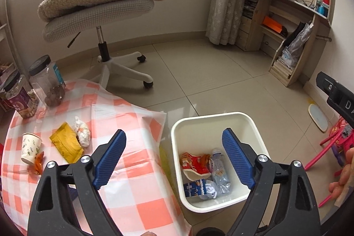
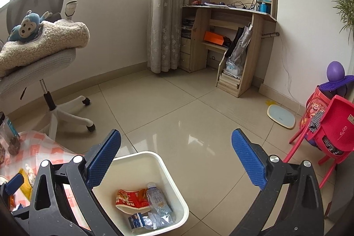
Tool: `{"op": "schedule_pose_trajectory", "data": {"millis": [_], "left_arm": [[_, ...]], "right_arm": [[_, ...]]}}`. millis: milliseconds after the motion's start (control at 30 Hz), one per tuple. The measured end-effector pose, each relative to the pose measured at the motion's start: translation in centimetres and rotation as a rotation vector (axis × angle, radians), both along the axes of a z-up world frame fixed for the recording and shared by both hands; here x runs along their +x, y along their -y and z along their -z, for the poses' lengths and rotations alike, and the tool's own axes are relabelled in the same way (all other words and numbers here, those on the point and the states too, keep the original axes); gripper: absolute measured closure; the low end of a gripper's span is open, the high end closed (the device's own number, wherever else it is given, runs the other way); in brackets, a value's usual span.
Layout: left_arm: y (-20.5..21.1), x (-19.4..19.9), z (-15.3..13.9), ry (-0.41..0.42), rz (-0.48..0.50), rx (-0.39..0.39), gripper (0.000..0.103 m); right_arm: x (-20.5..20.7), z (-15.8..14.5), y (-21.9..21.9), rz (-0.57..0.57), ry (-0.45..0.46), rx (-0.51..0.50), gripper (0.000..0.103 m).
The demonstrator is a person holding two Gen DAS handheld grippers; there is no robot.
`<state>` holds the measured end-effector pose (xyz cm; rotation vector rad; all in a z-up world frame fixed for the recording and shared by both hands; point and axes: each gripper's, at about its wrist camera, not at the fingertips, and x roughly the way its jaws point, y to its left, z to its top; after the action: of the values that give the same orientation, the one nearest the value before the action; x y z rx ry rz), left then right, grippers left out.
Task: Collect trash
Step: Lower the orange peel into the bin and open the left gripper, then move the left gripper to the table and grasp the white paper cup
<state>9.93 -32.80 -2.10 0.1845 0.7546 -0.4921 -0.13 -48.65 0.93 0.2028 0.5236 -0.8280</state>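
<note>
A white bin (image 1: 221, 118) stands on the floor beside the table; it also shows in the right wrist view (image 2: 141, 157). It holds a red wrapper (image 1: 194, 166), a crushed clear bottle (image 1: 220, 171) and a blue-white wrapper (image 1: 198, 188). On the checked tablecloth (image 1: 130, 196) lie a yellow packet (image 1: 66, 145), a crumpled white wrapper (image 1: 83, 132), a paper cup (image 1: 31, 147) and an orange candy wrapper (image 1: 38, 163). My left gripper (image 1: 174, 158) is open and empty over the table's edge and the bin. My right gripper (image 2: 176, 160) is open and empty above the bin's right side.
Two jars (image 1: 47, 81) stand at the table's far left. An office chair (image 1: 104, 14) with a blanket and plush monkey is behind the table. A wooden desk (image 2: 232, 37) is by the far wall. A red child's chair (image 2: 327, 134) and a scale (image 2: 281, 117) are on the right.
</note>
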Motion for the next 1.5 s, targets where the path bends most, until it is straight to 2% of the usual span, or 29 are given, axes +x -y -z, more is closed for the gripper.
{"op": "schedule_pose_trajectory", "data": {"millis": [200,433,633,767,867,1033,1200,1367,1500], "left_arm": [[-3.9,0.7,-1.0,0.12,-0.159,-0.019,0.008],[-7.7,2.5,-1.4,0.113,-0.235,-0.045,0.007],[-11.0,4.1,-0.6,0.098,-0.29,-0.024,0.007],[-13.9,6.1,0.4,0.027,-0.352,-0.01,0.007],[-16.2,7.9,1.7,-0.034,-0.399,0.03,0.007],[-20.8,10.8,3.7,-0.087,-0.502,0.094,0.007],[-26.6,15.2,5.8,-0.169,-0.619,0.137,0.007],[-30.9,19.1,8.5,-0.29,-0.641,0.129,0.007],[-32.7,21.0,11.5,-0.438,-0.596,0.086,0.007]], "right_arm": [[0.9,0.1,-2.6,-0.015,0.002,-0.069,0.007],[3.6,0.9,-6.4,-0.082,-0.053,-0.105,0.007],[6.3,1.4,-10.0,-0.151,-0.087,-0.113,0.007],[8.1,1.9,-12.1,-0.2,-0.11,-0.071,0.007],[9.5,2.4,-13.9,-0.238,-0.126,-0.046,0.007],[11.7,3.2,-17.1,-0.3,-0.152,-0.037,0.007],[13.7,4.5,-20.0,-0.366,-0.196,-0.023,0.007],[15.3,5.8,-22.6,-0.442,-0.248,-0.017,0.007],[16.7,6.6,-23.6,-0.508,-0.29,0.01,0.007]]}}
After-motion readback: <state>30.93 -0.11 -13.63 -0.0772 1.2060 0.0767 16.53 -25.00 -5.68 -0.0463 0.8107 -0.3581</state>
